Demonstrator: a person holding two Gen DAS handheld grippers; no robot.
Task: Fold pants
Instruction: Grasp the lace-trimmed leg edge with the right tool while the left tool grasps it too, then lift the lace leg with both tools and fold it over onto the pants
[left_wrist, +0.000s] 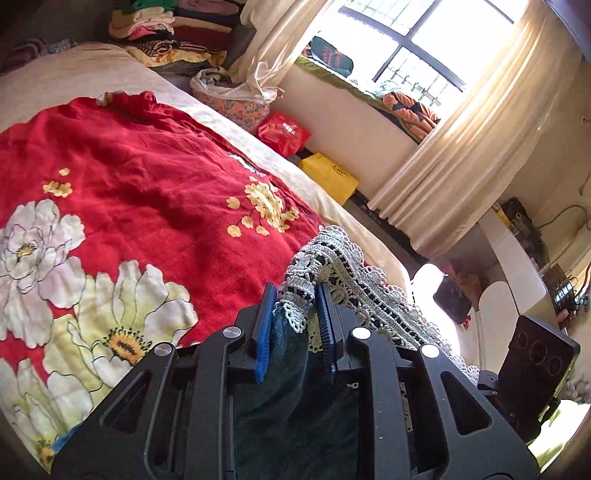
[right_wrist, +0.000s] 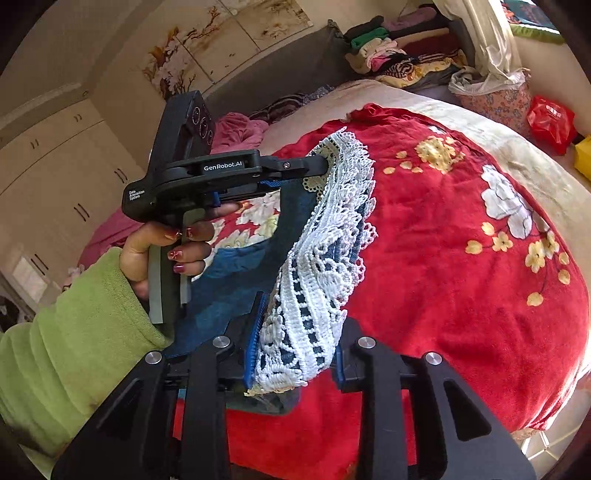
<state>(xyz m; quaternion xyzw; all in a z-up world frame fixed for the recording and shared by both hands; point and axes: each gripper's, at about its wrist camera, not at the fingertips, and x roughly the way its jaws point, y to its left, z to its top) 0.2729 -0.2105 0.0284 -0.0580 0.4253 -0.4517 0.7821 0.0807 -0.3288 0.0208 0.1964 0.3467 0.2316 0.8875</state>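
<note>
The pants (right_wrist: 236, 280) are blue denim with a wide white lace hem (right_wrist: 321, 258), held up over a red flowered bedspread (right_wrist: 443, 277). My right gripper (right_wrist: 299, 336) is shut on the lace's near end, and its right pad is hidden behind the lace. My left gripper (right_wrist: 321, 162) is shut on the far end, held by a hand (right_wrist: 177, 247) in a green sleeve. In the left wrist view my left gripper (left_wrist: 296, 291) pinches the lace (left_wrist: 347, 273) and dark denim (left_wrist: 288, 350) between blue pads (left_wrist: 264, 325). The hem stretches right toward the right gripper's black housing (left_wrist: 535, 354).
The bedspread (left_wrist: 147, 184) covers a cream-sheeted bed. Stacks of folded clothes (left_wrist: 177, 26) sit at the bed's head. A flowered bag (left_wrist: 236, 99), a red bag (left_wrist: 282, 133) and a yellow bag (left_wrist: 328, 177) lie on the floor below the curtained window. Wardrobe doors (right_wrist: 55, 166) stand on the left.
</note>
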